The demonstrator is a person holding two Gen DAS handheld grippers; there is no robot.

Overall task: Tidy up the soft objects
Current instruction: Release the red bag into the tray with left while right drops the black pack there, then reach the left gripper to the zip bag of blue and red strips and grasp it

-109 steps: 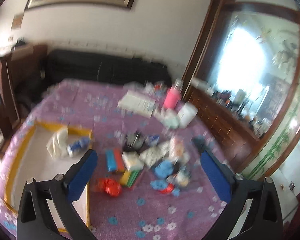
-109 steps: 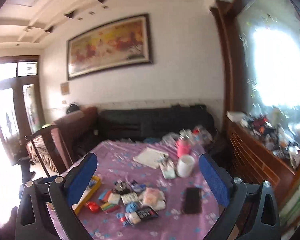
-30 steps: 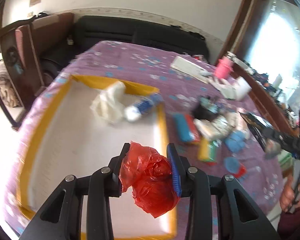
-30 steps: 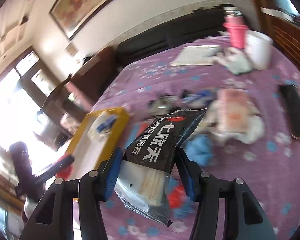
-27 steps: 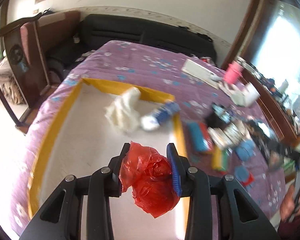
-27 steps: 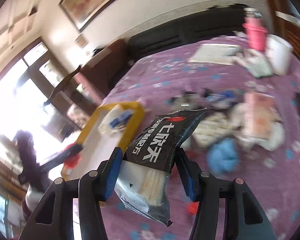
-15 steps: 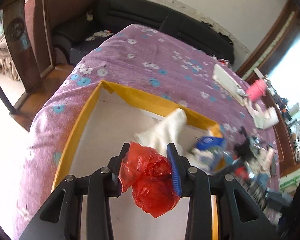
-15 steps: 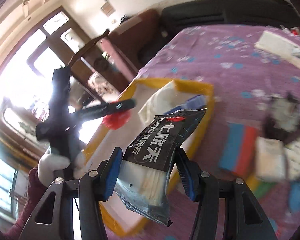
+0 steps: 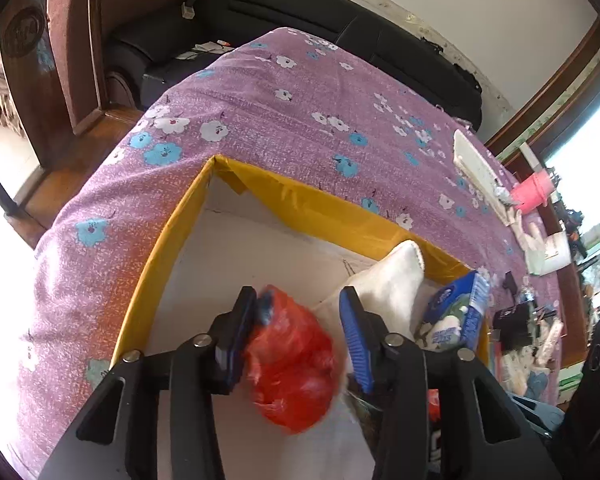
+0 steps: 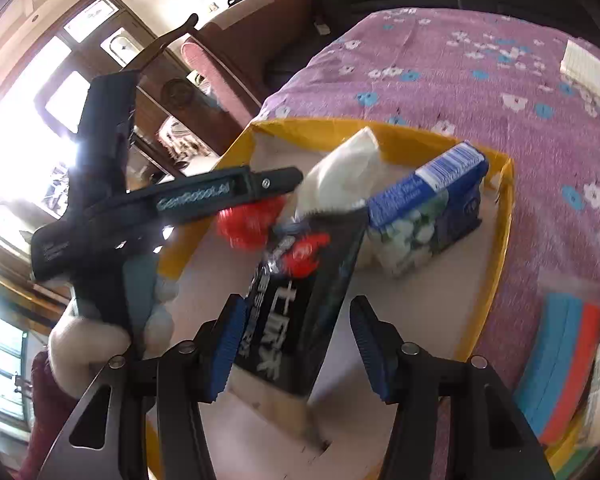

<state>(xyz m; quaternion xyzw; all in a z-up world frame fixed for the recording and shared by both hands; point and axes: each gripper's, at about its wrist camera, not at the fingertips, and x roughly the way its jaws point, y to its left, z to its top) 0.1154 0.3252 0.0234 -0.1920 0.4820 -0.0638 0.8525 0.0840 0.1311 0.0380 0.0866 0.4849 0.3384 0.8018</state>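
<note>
Both grippers are over the yellow-rimmed tray (image 9: 168, 236) at once, and this looks like the drop-off step for 2 soft things. The left gripper (image 9: 300, 332) has its blue pads apart, and the red plastic bag (image 9: 292, 364) sits between them, blurred, touching the left-hand pad and clear of the right-hand one, so I take it to be slipping out rather than held. The right gripper (image 10: 296, 340) is spread too: the black snack packet (image 10: 300, 300) leans against its left-hand pad with a plain gap on the other side, its lower end down near the white tray floor, though whether it rests there I cannot tell. Already in the tray, at the far end, lie a white cloth bundle (image 9: 384, 284) and a blue packet (image 10: 428, 216), side by side; the red bag hangs just in front of the cloth, and in the right wrist view the black packet's top overlaps both. The next move, I'd judge, is to lift both tools straight up and clear so neither pad drags its item back out, then swing toward the pile on the purple flowered cloth (image 9: 284, 120) beyond the tray's right rim, where blue and orange sponges (image 10: 564, 364) and more packets wait. With 2 tools crowded so close above 1 tray, bumping each other seems the main risk.
</note>
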